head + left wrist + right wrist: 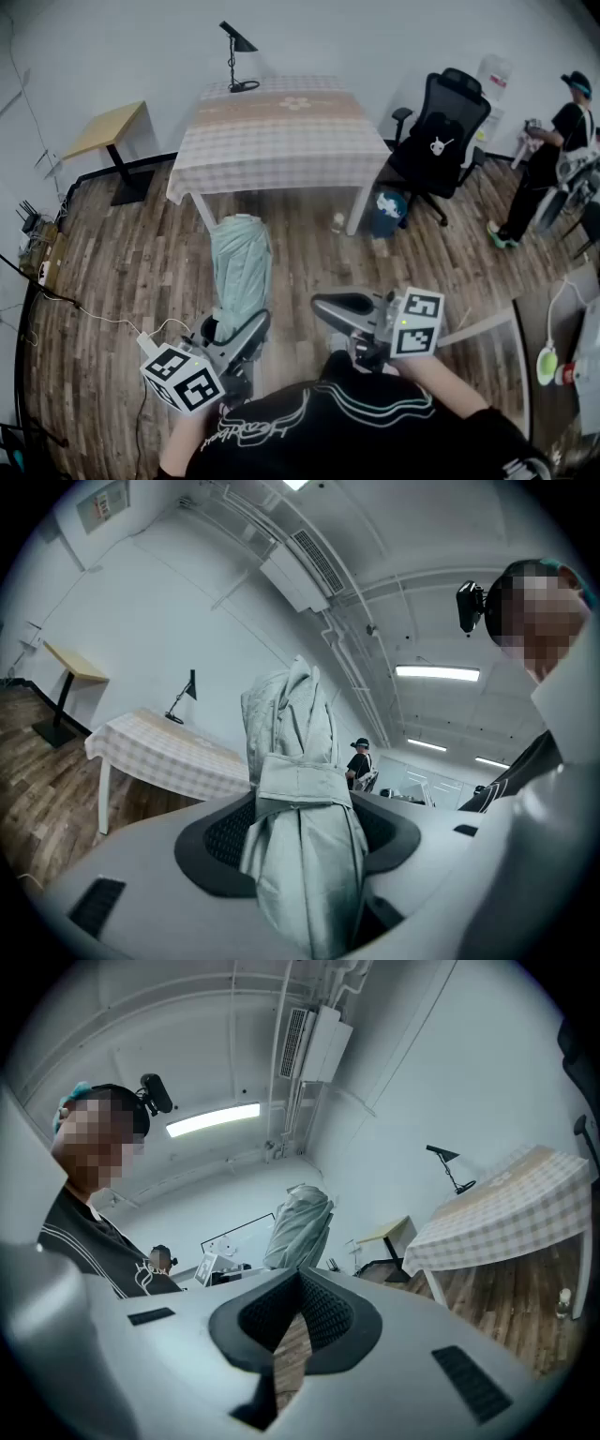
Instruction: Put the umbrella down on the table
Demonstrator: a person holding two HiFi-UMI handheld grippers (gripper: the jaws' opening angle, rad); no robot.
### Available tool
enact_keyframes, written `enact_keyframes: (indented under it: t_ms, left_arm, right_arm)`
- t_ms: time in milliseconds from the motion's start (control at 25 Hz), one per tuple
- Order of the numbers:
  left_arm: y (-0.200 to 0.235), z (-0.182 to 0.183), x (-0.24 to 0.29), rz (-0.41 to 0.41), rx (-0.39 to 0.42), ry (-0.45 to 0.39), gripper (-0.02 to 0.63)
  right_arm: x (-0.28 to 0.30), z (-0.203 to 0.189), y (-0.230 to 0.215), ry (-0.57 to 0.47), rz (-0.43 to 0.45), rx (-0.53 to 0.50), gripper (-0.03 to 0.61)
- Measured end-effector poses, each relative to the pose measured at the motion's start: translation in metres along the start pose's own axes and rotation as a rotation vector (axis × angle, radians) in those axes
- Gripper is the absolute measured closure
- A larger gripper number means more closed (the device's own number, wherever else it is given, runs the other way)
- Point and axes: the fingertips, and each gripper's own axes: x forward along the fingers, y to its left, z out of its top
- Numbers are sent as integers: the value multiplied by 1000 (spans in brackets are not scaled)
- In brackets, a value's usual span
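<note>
Umbrella [240,267] — folded, pale green, upright, held clear of the table [281,131] on its near side, pinched low down by the left gripper [242,336]. Right gripper [323,304] — jaws pressed together, empty, likewise short of the table

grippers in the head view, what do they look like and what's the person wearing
Both the left gripper and right gripper have light grey bodies with curved jaws lined with black textured pads. Each carries a white cube printed with black square markers. The person wears a black top with white line print.
</note>
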Motion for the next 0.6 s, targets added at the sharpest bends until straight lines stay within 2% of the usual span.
enact_keyframes:
  t_ms: [280,600]
  left_arm:
    - [-2,-2,-4,-4,-10,0,350]
    - [4,-4,1,-19,-25,-2,350]
  right_arm:
    - [2,-4,3,9,-6,4,566]
    - [-2,-1,-4,-30,-18,29,565]
